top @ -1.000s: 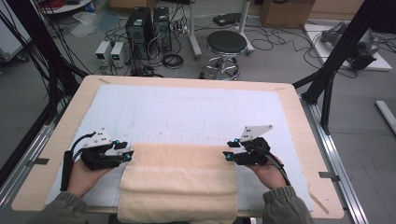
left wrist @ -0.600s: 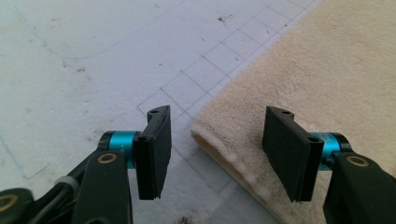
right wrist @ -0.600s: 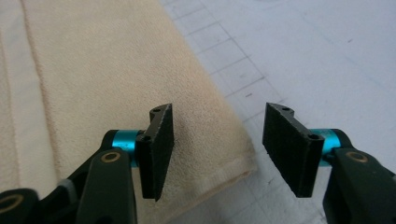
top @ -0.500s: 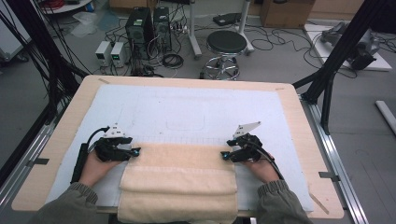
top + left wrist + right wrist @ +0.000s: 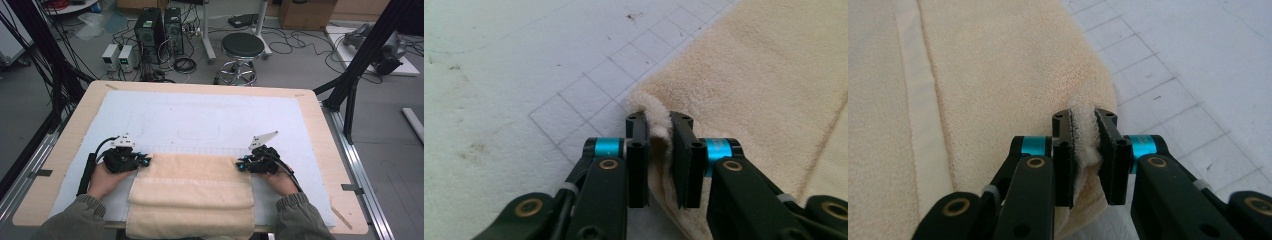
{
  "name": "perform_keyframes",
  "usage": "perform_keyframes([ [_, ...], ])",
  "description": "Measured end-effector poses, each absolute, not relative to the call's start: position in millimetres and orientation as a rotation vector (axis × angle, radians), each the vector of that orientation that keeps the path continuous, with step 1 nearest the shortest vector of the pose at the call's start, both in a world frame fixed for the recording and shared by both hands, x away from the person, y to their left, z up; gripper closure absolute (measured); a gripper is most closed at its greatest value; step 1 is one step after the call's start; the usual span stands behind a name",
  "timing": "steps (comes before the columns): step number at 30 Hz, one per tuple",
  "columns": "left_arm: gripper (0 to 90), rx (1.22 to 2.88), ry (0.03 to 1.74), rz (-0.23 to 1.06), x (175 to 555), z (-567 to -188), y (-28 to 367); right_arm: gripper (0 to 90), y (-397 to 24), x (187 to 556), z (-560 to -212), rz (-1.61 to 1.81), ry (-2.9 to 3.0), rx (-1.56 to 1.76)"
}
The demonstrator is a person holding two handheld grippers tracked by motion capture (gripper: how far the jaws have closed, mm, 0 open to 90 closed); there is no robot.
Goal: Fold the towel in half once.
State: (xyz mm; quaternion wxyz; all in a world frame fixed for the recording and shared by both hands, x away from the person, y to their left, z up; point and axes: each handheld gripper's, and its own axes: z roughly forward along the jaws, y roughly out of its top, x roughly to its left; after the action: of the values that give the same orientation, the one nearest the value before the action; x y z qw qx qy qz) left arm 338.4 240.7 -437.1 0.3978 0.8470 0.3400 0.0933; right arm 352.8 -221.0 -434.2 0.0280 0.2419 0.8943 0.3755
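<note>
A cream towel (image 5: 192,192) lies folded on the white gridded mat (image 5: 200,115), its near part hanging over the table's front edge. My left gripper (image 5: 145,161) sits at the towel's far left corner, and its jaws have just been closing; they now pinch that corner of the towel (image 5: 659,127). My right gripper (image 5: 241,164) is at the far right corner, its jaws also just closed, and it grips the folded edge of the towel (image 5: 1085,130). Both hands rest low on the mat.
The wooden table (image 5: 65,145) frames the mat. Black frame posts (image 5: 350,75) stand at the right and left. A stool (image 5: 242,47) and computer boxes (image 5: 160,25) sit on the floor beyond the far edge.
Both grippers have moved inward and down to the towel's far corners and have shut on them. The towel lies as before.
</note>
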Motion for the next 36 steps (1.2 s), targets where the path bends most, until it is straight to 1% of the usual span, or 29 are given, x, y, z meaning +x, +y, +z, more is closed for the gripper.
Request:
perform_keyframes([
  [4,81.4,2.115,0.889,0.272,343,-434,242,81.8,-222,356,-431,1.162,2.749,0.754],
  [5,81.5,2.13,0.894,0.275,345,-432,241,82.1,-222,357,-428,1.156,2.742,0.753],
  [8,81.9,2.126,0.901,0.331,352,-424,235,83.2,-218,363,-419,1.13,2.734,0.73],
  [11,82.1,2.104,0.916,0.336,365,-414,229,84.5,-218,372,-408,1.135,2.688,0.731],
  [15,82.3,2.121,0.934,0.361,380,-405,223,84.9,-220,387,-395,1.118,2.659,0.759],
  [18,82.6,2.093,0.958,0.381,388,-399,223,85.0,-222,396,-390,1.131,2.63,0.77],
  [21,83.1,2.104,0.976,0.387,396,-393,223,85.2,-222,404,-387,1.098,2.633,0.777],
  [28,83.5,2.049,0.982,0.458,405,-376,223,85.6,-220,411,-380,1.052,2.615,0.764],
  [36,83.5,2.018,0.964,0.521,415,-351,218,85.8,-224,416,-357,1.059,2.55,0.775],
])
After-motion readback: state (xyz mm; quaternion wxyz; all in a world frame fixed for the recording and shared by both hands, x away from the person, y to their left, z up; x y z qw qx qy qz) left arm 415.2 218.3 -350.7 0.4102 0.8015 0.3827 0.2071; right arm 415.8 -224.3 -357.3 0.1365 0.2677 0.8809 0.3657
